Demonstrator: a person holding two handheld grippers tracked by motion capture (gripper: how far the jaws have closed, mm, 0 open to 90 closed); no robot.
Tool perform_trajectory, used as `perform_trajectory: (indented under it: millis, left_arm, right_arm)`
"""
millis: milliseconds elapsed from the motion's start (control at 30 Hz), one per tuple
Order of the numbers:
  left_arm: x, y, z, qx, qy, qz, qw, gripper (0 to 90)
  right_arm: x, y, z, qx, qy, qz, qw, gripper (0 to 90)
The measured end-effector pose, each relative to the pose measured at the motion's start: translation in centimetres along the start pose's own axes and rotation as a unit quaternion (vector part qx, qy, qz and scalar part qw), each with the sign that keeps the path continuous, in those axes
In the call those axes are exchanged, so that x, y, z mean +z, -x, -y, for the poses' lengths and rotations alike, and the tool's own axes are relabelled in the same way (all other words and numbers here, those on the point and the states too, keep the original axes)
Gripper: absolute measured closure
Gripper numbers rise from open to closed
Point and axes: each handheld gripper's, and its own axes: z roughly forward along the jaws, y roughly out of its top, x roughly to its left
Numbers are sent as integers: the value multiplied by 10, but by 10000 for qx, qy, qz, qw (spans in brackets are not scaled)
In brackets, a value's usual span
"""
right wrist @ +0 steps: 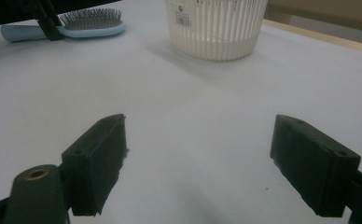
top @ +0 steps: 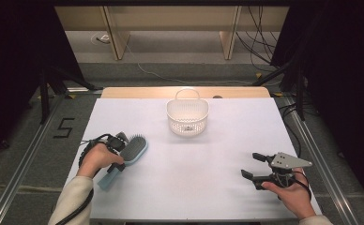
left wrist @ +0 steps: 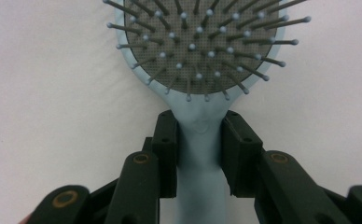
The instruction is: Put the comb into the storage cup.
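Note:
A light-blue hairbrush (top: 134,148) lies bristles up on the white table at the left, its handle pointing toward the front edge. My left gripper (top: 119,160) straddles the neck of that handle. In the left gripper view the two black pads (left wrist: 166,140) press on either side of the blue handle (left wrist: 200,163), just below the bristle pad (left wrist: 202,46). My right gripper (top: 249,165) rests at the front right, held in a hand, jaws wide apart with nothing between them (right wrist: 198,154). The right gripper view has the hairbrush (right wrist: 90,21) far off at the upper left.
A white slatted plastic basket (top: 187,123) with a handle stands at the back middle of the table, also seen as the basket (right wrist: 216,32) in the right gripper view. Bare white tabletop (top: 194,173) lies between the two hands. Cables and table legs are beyond the far edge.

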Motion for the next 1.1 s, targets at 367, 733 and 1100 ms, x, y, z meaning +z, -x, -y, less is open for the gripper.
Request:
perform_trajectory:
  millis: [367, 733, 1100]
  left_arm:
    - [0, 1, 1, -6, 17, -39, 10000, 695]
    - [0, 4, 1, 168, 29, -120, 9998, 697]
    - [-1, 8, 2, 407, 43, -264, 9988, 698]
  right_arm:
    - [0, 0, 0, -6, -17, -4, 10000, 194]
    - [0, 0, 0, -14, -31, -6, 10000, 194]
    - [0, -1, 0, -8, -34, 5, 10000, 196]
